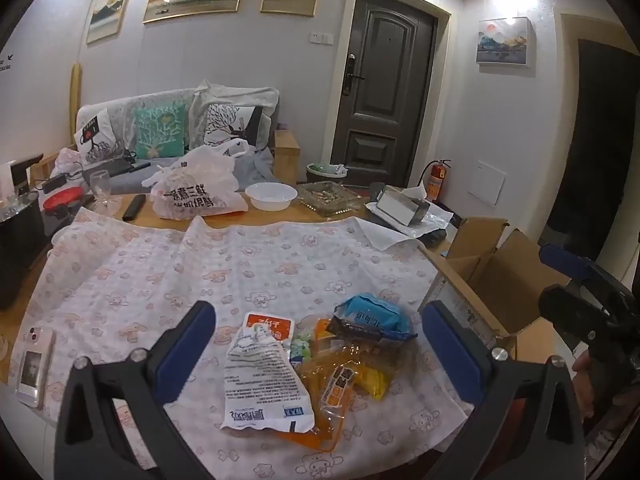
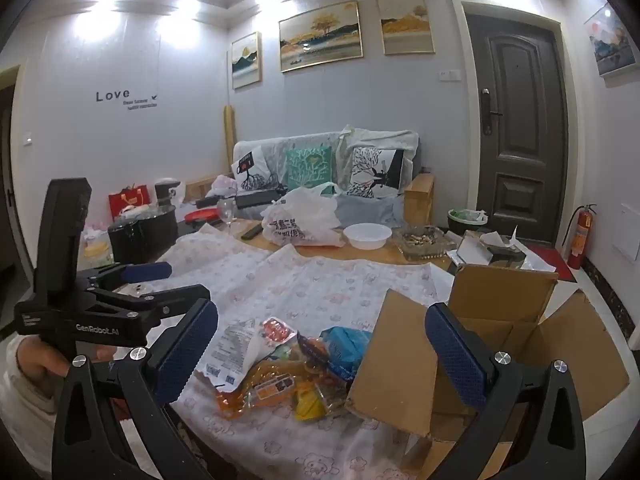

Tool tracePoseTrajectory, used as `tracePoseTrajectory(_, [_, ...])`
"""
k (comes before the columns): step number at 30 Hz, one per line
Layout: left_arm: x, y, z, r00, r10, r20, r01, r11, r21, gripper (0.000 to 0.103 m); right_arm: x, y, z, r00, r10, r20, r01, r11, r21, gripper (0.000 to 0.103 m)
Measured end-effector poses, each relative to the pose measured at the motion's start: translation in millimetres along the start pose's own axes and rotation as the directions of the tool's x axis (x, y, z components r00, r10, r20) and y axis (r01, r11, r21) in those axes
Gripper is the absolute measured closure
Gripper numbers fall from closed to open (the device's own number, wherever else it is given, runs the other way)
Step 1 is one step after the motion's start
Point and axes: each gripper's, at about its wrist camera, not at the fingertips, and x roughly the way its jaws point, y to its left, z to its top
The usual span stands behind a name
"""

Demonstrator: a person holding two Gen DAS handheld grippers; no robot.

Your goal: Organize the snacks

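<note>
Two open claws, left claw and right claw, one cardboard box

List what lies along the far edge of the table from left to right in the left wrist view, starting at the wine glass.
Wine glass → black remote → white plastic bag → white bowl → glass ashtray → metal tissue box.

Home living room: cushioned sofa, framed paintings, cluttered table.
</note>
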Motion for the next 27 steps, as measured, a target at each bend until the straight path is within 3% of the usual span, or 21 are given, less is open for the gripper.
tracePoseTrajectory(9, [-13, 0, 0, 1.000, -0.004, -0.005, 0.004, 1.000, 0.001, 0.001, -3, 2, -2, 0.999, -0.004, 0.033, 0.003, 1.000, 0.010, 0.000])
tracePoseTrajectory(27, [-10, -1, -1, 1.000, 0.000, -0.012, 0.000, 1.000, 0.002, 0.001, -2, 7, -10, 1.000, 0.005, 0.010, -0.006, 1.000, 0.011, 0.000])
